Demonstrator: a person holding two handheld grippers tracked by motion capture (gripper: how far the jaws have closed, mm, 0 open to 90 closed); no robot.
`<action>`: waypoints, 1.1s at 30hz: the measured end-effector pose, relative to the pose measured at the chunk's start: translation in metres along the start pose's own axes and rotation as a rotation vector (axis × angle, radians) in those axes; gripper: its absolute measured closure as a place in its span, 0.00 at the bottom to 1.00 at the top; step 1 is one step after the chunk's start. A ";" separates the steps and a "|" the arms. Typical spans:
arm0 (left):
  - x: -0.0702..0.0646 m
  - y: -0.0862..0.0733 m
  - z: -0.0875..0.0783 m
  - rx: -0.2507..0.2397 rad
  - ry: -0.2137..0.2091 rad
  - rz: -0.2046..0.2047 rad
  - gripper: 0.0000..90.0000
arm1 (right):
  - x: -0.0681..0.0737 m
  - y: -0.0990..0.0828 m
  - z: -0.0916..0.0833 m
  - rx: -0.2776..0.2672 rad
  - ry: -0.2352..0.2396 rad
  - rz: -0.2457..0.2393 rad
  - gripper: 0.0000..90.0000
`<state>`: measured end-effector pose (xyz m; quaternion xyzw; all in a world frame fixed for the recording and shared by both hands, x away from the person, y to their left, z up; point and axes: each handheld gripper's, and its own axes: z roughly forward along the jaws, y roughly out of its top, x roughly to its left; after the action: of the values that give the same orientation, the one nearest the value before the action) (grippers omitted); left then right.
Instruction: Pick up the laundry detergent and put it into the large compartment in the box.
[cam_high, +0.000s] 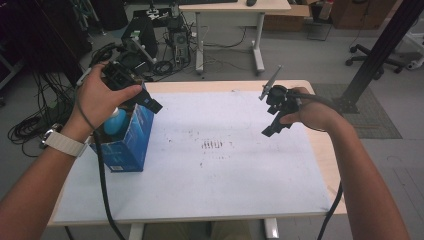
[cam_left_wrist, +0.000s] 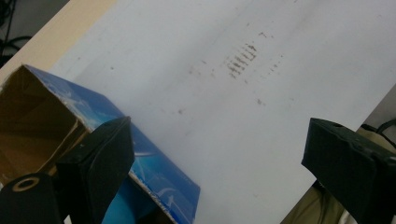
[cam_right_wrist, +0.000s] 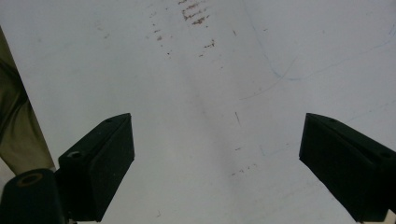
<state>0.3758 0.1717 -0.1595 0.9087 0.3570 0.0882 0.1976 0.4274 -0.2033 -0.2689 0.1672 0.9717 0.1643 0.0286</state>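
Observation:
An open blue cardboard box (cam_high: 131, 142) stands at the left of the white table sheet (cam_high: 225, 170), with a light blue rounded object (cam_high: 116, 123) inside it. My left gripper (cam_high: 146, 100) hovers just over the box's top right corner. In the left gripper view its jaws (cam_left_wrist: 219, 135) stand wide open with nothing between them, and the box (cam_left_wrist: 154, 163) with its brown inside lies under the left jaw. My right gripper (cam_high: 276, 120) hangs above the right side of the sheet. It is wide open (cam_right_wrist: 215, 128) and empty over bare sheet.
Brown smudges (cam_high: 212, 145) mark the middle of the sheet. The wooden table edge (cam_high: 330, 165) shows on the right. Behind the table are a white desk (cam_high: 235, 10), cables and equipment (cam_high: 150, 45) on the floor, a black post (cam_high: 380, 50) and an office chair (cam_high: 380, 57).

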 end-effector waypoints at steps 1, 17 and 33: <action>-0.001 0.000 0.000 -0.001 0.000 0.006 0.10 | 0.000 0.000 0.000 -0.003 0.000 -0.003 0.11; -0.022 0.008 0.009 0.012 -0.047 0.132 0.10 | -0.001 0.000 0.003 -0.006 0.003 -0.010 0.11; -0.036 0.012 0.021 0.029 -0.080 0.216 0.10 | -0.003 -0.001 0.006 -0.008 0.007 -0.003 0.11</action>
<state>0.3632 0.1322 -0.1745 0.9475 0.2500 0.0672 0.1877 0.4304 -0.2035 -0.2745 0.1650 0.9714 0.1687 0.0262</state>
